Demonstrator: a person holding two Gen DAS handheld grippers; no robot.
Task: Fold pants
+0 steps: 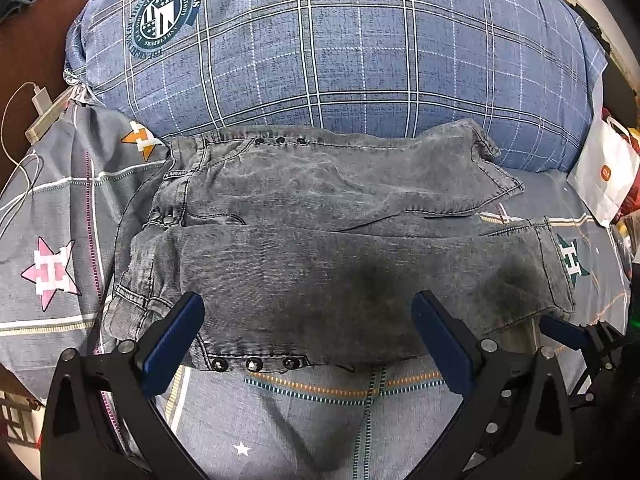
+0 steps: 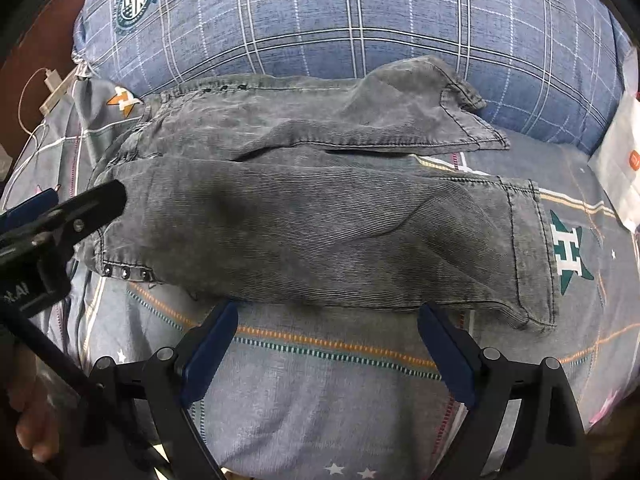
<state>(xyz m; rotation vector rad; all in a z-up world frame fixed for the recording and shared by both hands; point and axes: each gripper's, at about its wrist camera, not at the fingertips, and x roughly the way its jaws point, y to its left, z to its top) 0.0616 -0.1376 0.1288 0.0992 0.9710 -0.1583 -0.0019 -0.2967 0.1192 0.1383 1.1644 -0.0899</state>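
Pants (image 1: 340, 240): lying flat across the bed (image 1: 320, 412), legs side by side, ready for folding. Left gripper (image 1: 308, 334) and right gripper (image 2: 328, 338) hovering at the near edge, fingers spread, gripping nothing.

Both wrist cameras look forward, close over the same pants (image 1: 340, 240), pillow (image 2: 360, 20) behind.

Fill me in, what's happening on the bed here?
A person with a handheld gripper in each hand is folding grey denim pants spread on a patterned bedsheet, in front of a blue plaid pillow. Both the left gripper and right gripper are open at the near edge of the pants, holding nothing.
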